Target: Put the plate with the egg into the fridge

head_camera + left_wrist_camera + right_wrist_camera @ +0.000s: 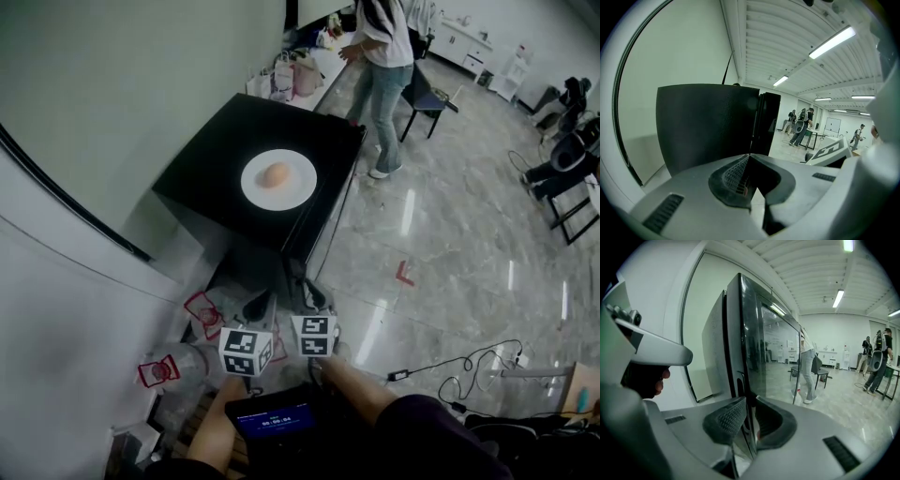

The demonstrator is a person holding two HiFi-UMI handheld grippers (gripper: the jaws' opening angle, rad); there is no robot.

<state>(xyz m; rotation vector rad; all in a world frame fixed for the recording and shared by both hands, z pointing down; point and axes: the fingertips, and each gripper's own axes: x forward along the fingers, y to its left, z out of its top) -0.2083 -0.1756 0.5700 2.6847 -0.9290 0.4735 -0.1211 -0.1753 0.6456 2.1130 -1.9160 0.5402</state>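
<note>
A white plate (298, 187) with a brown egg (275, 174) lies on top of the low black fridge (225, 141). Both grippers hang in front of the fridge, below the plate. My left gripper (257, 306) is shut with nothing between its pads (736, 173); in the left gripper view it faces the fridge's dark side (703, 126). My right gripper (305, 291) sits at the front edge of the glossy fridge door (773, 348). In the right gripper view that edge runs between the two pads, which close on it (750, 401).
A person (382, 56) stands on the glossy floor beyond the fridge, next to a chair (427, 98). Seated people (567, 141) are at the far right. Cables (469, 366) trail on the floor at right. A white wall (94, 112) runs along the left.
</note>
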